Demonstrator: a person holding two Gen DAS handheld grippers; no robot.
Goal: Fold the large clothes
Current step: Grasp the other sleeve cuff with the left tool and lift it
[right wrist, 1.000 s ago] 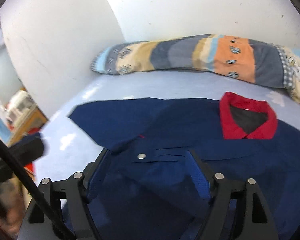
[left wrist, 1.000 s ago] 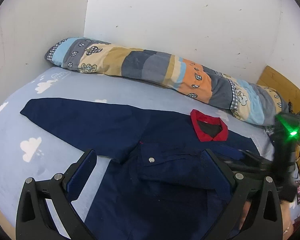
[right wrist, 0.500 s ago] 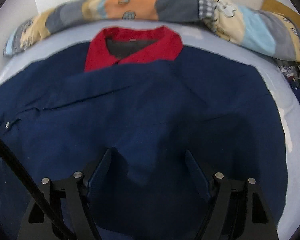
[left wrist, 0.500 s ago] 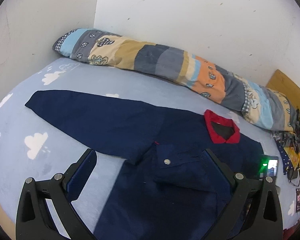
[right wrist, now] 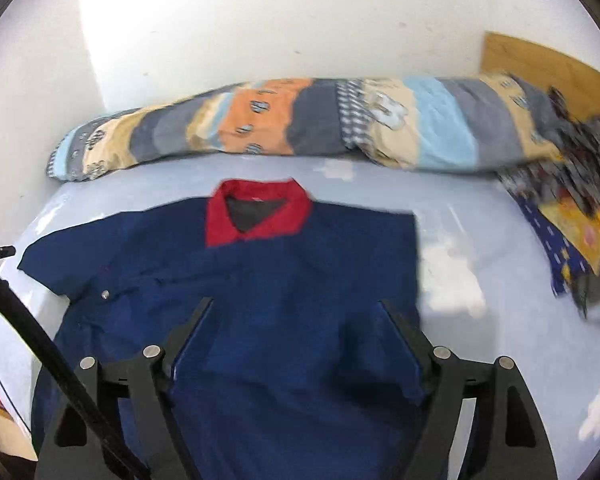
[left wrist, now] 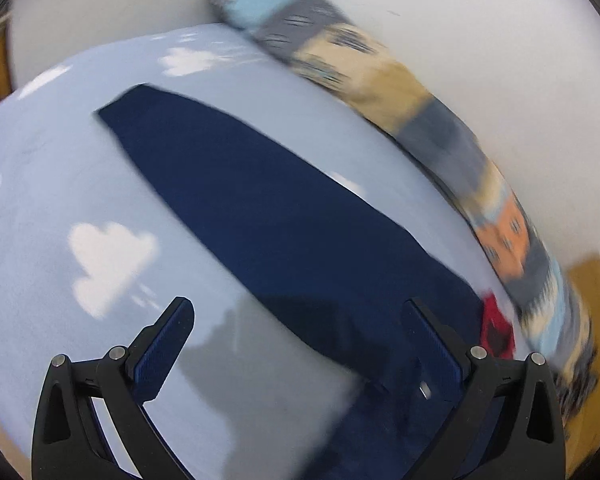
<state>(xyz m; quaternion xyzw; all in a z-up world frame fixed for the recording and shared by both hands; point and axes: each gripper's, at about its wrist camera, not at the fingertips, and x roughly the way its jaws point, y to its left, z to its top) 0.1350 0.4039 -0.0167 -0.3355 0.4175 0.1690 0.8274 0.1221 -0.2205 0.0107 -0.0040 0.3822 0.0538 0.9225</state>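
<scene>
A navy shirt (right wrist: 300,264) with a red collar (right wrist: 256,208) lies flat on the light blue bed sheet (left wrist: 40,184). Its long left sleeve (left wrist: 260,200) stretches out straight across the sheet. The shirt's right edge runs straight, with no sleeve sticking out there. My left gripper (left wrist: 298,302) hovers open over the base of that sleeve, the red collar (left wrist: 496,328) at its right. My right gripper (right wrist: 296,302) hangs above the shirt's chest; its jaws are opening with nothing between them.
A rolled patchwork quilt (right wrist: 300,120) lies along the white wall behind the shirt. A heap of patterned clothes (right wrist: 572,208) sits at the right by a wooden headboard (right wrist: 540,64). A black rod (right wrist: 40,340) crosses the lower left.
The left gripper swung left and down, from over the shirt's chest to over the outstretched sleeve. The right gripper moved right across the shirt and now faces the collar and right edge.
</scene>
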